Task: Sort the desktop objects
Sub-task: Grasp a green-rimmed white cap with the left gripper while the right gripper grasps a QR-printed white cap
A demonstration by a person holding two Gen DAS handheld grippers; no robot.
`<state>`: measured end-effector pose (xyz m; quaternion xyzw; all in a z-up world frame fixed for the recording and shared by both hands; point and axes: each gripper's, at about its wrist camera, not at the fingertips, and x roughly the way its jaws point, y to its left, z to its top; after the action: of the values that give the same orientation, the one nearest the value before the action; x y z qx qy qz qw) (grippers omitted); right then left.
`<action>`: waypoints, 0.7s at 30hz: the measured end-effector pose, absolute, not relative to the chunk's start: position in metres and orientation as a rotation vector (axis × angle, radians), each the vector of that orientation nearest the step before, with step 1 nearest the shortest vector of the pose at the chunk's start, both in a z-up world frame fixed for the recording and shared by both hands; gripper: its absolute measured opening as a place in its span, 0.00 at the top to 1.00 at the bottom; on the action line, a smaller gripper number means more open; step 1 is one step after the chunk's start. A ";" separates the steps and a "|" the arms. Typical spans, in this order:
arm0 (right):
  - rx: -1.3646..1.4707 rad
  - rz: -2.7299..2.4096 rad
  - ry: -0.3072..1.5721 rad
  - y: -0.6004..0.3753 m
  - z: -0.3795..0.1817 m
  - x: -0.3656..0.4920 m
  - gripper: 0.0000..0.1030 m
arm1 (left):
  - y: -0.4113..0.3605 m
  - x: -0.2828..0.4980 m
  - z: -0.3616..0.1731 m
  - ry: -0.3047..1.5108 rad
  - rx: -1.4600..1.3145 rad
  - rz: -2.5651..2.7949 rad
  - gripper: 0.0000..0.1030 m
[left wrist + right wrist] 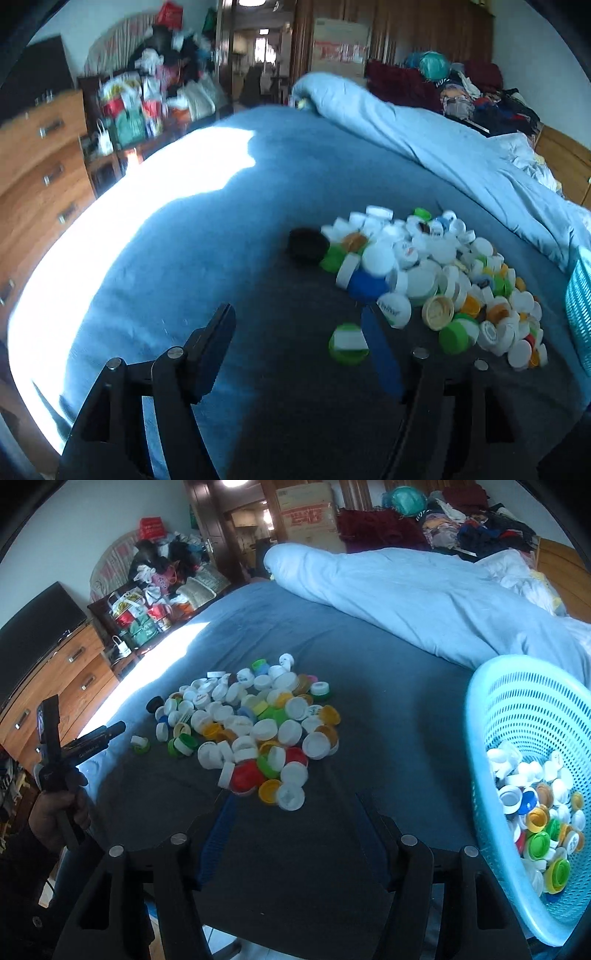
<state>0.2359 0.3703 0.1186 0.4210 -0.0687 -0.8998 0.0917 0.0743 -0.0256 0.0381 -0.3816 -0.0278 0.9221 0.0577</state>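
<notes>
Bed (369, 657): cap pile (255, 731) ahead of both hand-held grippers (295, 812), jaws apart, empty.

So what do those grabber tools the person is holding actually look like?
Each is a black plastic frame with silver round bolts at the linkage joints. The left gripper and right gripper end in flat fingers faced with ribbed blue pads. A dark sleeve covers the left arm.

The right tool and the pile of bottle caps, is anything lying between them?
No. In the right wrist view, only bare dark blue sheet lies between the open right tool and the cap pile.
</notes>
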 end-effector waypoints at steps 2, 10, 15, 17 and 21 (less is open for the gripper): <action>1.268 -2.656 -0.198 0.366 0.114 0.235 0.33 | -0.020 0.075 0.032 -0.049 -1.171 2.735 0.37; 1.316 -2.628 -0.218 0.365 0.103 0.233 0.33 | 0.014 0.067 0.017 0.048 -1.177 2.684 0.37; 1.339 -2.619 -0.225 0.364 0.098 0.232 0.33 | 0.007 0.059 0.013 -0.036 -1.217 2.665 0.67; 1.346 -2.618 -0.231 0.365 0.096 0.232 0.33 | 0.005 0.061 0.014 -0.059 -1.228 2.642 0.75; 1.338 -2.624 -0.234 0.365 0.097 0.232 0.33 | 0.004 0.074 0.034 -0.052 -1.119 2.675 0.75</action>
<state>0.2317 0.3649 0.0965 0.4508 -0.0789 -0.8842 0.0931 0.0741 0.0042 0.0343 -0.3830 -0.0177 0.9157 0.1206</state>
